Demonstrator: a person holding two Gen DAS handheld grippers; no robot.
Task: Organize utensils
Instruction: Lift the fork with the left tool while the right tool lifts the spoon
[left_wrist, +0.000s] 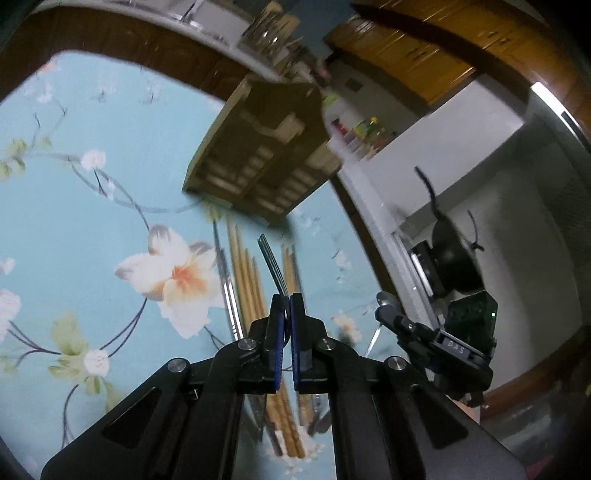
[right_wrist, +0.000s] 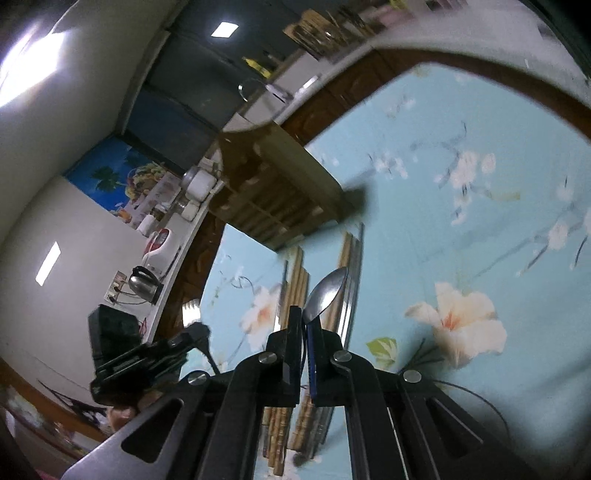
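My left gripper is shut on a metal fork, tines pointing toward a wooden utensil organizer at the table's far edge. My right gripper is shut on a metal spoon, bowl forward, below the same organizer. Both are lifted above the blue floral tablecloth. Wooden chopsticks and a metal utensil lie on the cloth beneath the grippers; the chopsticks also show in the right wrist view. The right gripper appears at right in the left wrist view.
A kitchen counter with jars and a dark pan lies beyond the table. A kettle and a rice cooker stand on a counter at left. The table has a brown wooden rim.
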